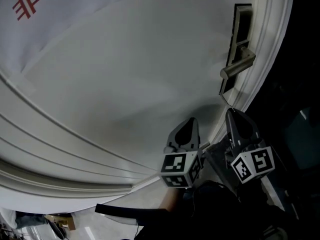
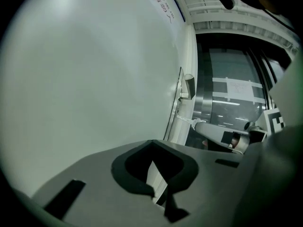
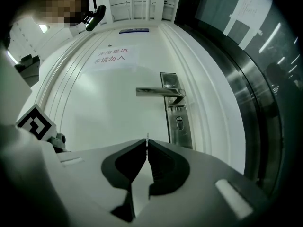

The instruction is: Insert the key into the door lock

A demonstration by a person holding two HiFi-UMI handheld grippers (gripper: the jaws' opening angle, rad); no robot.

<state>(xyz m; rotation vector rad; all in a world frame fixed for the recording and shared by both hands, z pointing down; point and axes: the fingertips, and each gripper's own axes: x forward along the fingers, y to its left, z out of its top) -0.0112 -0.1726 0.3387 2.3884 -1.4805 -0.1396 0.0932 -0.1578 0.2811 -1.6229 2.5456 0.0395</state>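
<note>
Near one door lock (image 3: 180, 122), right tool (image 3: 147, 149) pinches one key (image 3: 147, 138); left tool (image 2: 151, 144) clenched, empty.

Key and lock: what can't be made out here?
Key: right gripper view, only a thin sliver shows; the right claw, shut on it, hides the rest.
Keyhole: head view, lost on the steeply slanted plate; left gripper view, plate edge-on.
Notice: head view, cut off by the top edge.

Dark glass wall (image 3: 265, 37) at right (strip lights (image 3: 282, 59) reflected), brushed steel frame (image 3: 239, 98), possibly pale floor (image 1: 145, 196)
</note>
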